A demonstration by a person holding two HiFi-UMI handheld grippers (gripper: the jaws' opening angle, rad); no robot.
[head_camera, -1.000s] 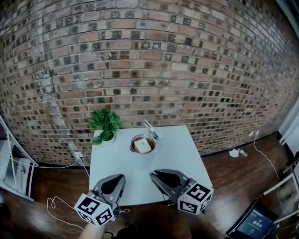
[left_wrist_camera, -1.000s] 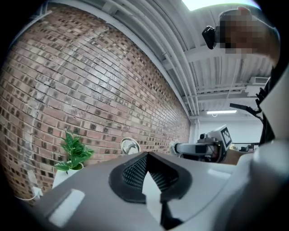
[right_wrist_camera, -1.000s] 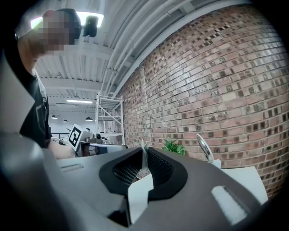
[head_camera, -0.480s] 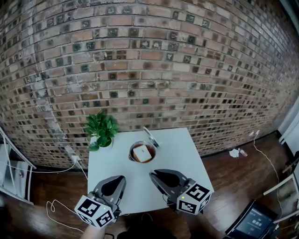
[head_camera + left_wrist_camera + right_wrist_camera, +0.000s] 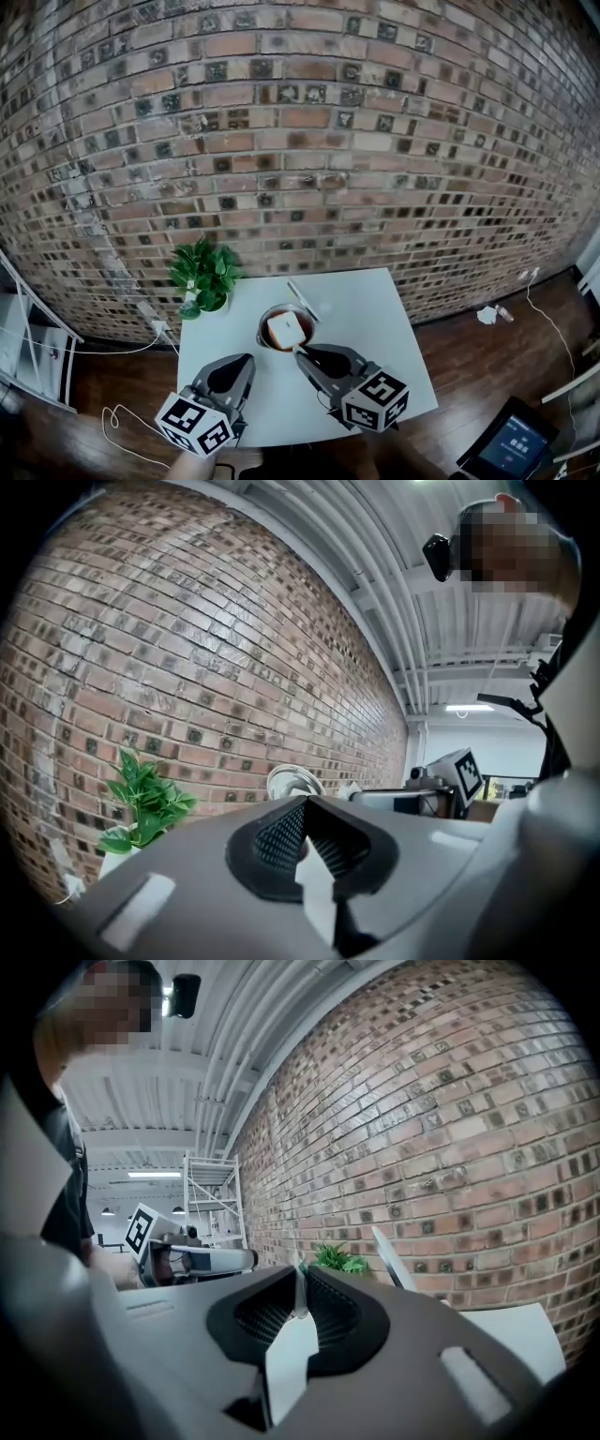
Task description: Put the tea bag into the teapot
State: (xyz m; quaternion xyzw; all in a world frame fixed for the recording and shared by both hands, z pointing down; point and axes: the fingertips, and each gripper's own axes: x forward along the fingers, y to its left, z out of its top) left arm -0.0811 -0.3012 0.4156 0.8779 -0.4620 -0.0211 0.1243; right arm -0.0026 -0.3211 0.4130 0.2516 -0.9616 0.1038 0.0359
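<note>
A round teapot [image 5: 264, 336] stands open on the white table [image 5: 375, 337], and a pale square tea bag [image 5: 285, 329] lies inside it. Its lid [image 5: 302, 300] leans on the far rim; it shows as a silver disc [image 5: 293, 782] in the left gripper view and edge-on [image 5: 389, 1255] in the right gripper view. My right gripper [image 5: 300, 352] [image 5: 298, 1283] is shut, its tip at the teapot's near rim. A thin pale sliver shows at its tips; I cannot tell what it is. My left gripper [image 5: 239, 360] [image 5: 305, 806] is shut and empty, over the table's near left.
A small potted plant [image 5: 206, 272] [image 5: 141, 803] [image 5: 337, 1260] stands at the table's far left corner, against the brick wall. A cable runs over the wooden floor to the left. A metal shelf rack [image 5: 211, 1204] stands further along the wall.
My right gripper has moved forward, from over the table's near edge to the teapot's near rim. The left gripper has kept its place. The tea bag stays in the teapot.
</note>
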